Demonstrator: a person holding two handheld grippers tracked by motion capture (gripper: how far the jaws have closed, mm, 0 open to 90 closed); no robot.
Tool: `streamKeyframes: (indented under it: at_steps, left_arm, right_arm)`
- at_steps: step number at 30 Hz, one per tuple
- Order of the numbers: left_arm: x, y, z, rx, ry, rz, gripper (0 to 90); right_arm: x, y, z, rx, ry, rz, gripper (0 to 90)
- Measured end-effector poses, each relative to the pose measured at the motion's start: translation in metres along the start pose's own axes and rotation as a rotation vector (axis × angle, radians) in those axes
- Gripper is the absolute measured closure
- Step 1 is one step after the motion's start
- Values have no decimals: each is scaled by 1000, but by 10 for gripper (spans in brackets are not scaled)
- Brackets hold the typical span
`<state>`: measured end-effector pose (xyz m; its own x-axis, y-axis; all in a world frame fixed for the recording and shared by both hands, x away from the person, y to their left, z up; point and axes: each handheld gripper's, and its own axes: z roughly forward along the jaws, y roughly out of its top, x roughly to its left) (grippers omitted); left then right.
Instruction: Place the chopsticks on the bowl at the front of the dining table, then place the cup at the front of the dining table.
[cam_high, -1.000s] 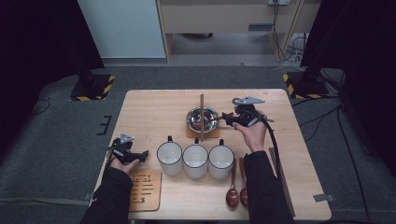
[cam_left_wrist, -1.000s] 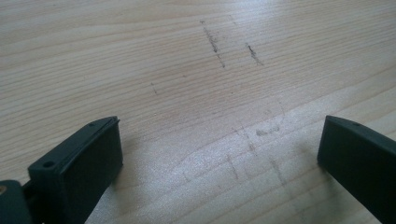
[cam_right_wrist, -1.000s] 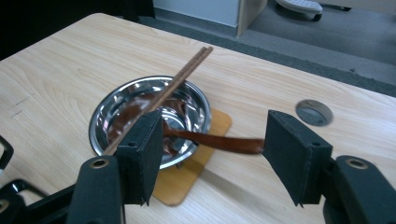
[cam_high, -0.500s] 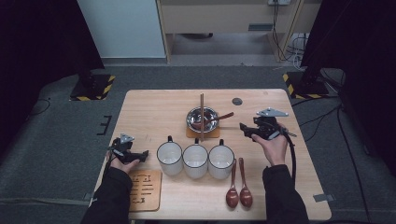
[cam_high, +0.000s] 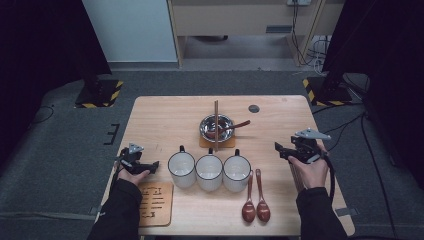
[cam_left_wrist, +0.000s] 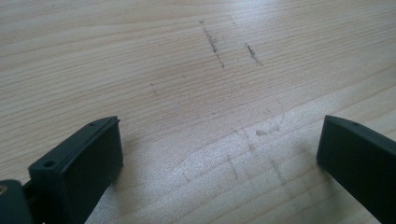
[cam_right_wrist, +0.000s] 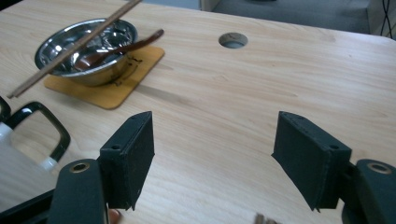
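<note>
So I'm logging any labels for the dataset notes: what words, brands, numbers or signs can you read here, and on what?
Nothing is legible.
Wooden coaster near the left gripper: dark engraved marks on the coaster, too small to read.
Coaster under the steel bowl: engraved marks on that coaster, too blurred to read.
Three white mugs: no print visible.
Yellow-black hazard stripes on the floor: no text.
</note>
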<state>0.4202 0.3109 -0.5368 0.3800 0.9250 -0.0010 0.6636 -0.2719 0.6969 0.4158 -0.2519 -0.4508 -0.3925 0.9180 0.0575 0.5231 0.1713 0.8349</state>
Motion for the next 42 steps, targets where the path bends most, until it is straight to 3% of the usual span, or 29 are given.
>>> streamKeyframes:
  at_steps: [8,13,16,20,25,30,35,42]
  left_arm:
    - [2,-1,-4,-18,2,-5,93]
    - [3,1,-7,0,0,-3,172]
    - [1,3,-10,1,-35,-7,224]
    - [-4,8,-17,-7,-71,30,255]
    - [-9,18,-31,-64,-132,2,281]
    - [-17,31,-48,-116,-165,19,306]
    - [-30,47,-71,-188,-232,15,315]
    - [-48,63,-86,-206,-265,53,327]
  right_arm:
    - [-18,-26,-10,22,-39,5,279]
    - [-29,-45,-9,77,-66,-1,277]
    - [-32,-52,-8,97,-71,9,274]
    - [-40,-56,-10,87,-89,28,259]
    - [-45,-58,-12,90,-102,39,244]
    - [-51,-61,-15,91,-111,52,240]
    - [-57,-65,-17,95,-127,62,237]
    - [-63,-69,-17,109,-141,55,226]
